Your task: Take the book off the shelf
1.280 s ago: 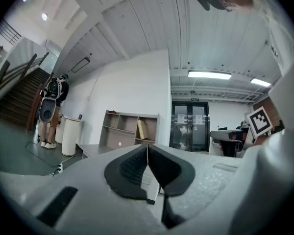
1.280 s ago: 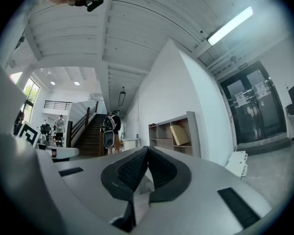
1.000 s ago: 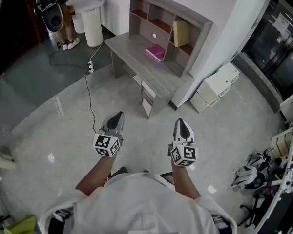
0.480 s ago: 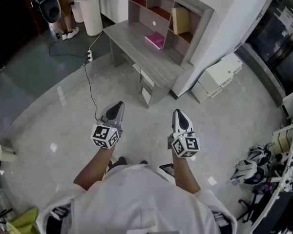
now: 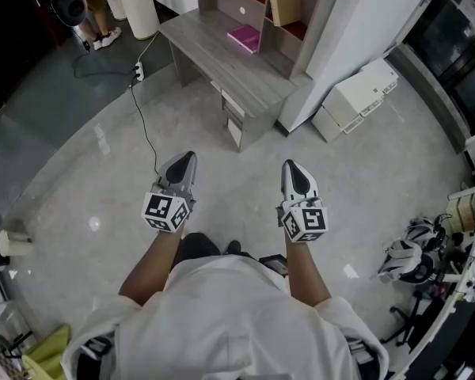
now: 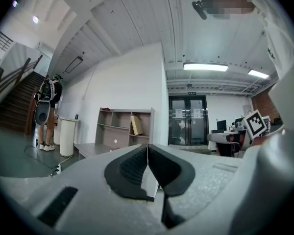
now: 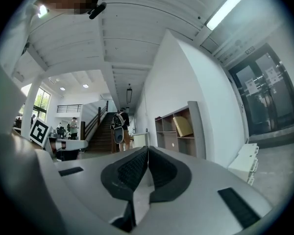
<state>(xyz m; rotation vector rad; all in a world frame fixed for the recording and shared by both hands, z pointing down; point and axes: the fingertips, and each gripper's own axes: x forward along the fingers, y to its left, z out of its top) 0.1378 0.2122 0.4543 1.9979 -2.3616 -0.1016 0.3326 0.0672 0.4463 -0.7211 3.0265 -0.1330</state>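
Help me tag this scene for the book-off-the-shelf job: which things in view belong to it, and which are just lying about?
Job: tan book, leaning in the shelf unit; left gripper and right gripper, both shut and empty.
Lying about: pink book on the desk, white cabinet, power strip.

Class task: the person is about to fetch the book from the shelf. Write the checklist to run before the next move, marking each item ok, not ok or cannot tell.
1. Tan book on the shelf, leaning in its compartment: ok.
2. Left gripper empty: ok.
3. Right gripper empty: ok.
4. Jaws open for a grasp: not ok, both pairs are together.
5. Shelf within reach: not ok, open floor lies between.
6. Cable out of the walking line: ok, it runs off to the left.
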